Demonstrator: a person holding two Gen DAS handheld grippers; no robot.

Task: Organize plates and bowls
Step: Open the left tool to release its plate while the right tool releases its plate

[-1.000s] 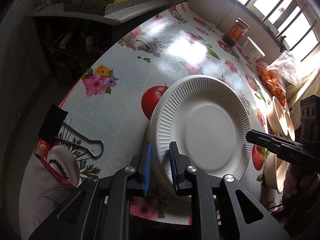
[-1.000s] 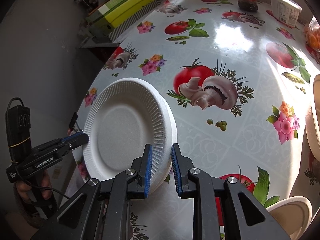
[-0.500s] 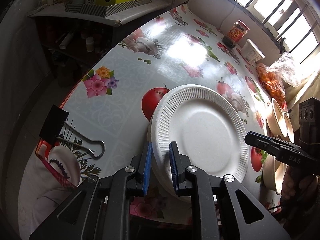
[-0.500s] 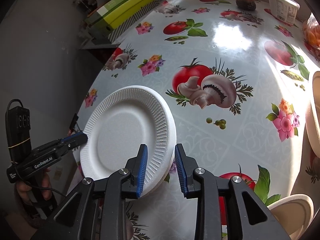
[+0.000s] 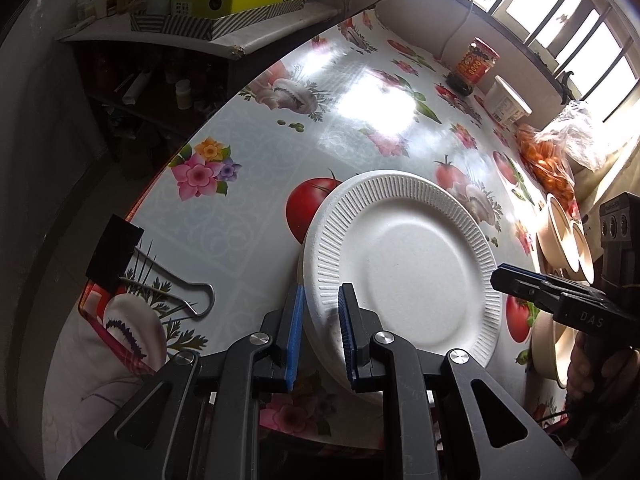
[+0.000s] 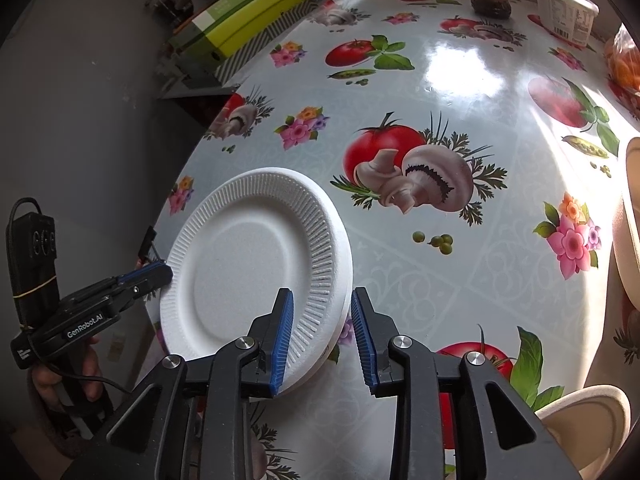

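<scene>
Right gripper loosened off rim | left gripper pinching white ribbed plate

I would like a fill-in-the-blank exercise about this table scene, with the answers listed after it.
1. Both claws reach for the rim of the white ____ plates.
2. The binder clip has a ____ body.
3. The tablecloth shows mushrooms, flowers, peas and red ____.
4. The tan bowls stand on the plates' ____ side in the left wrist view.

Answers: paper; black; tomatoes; right
</scene>
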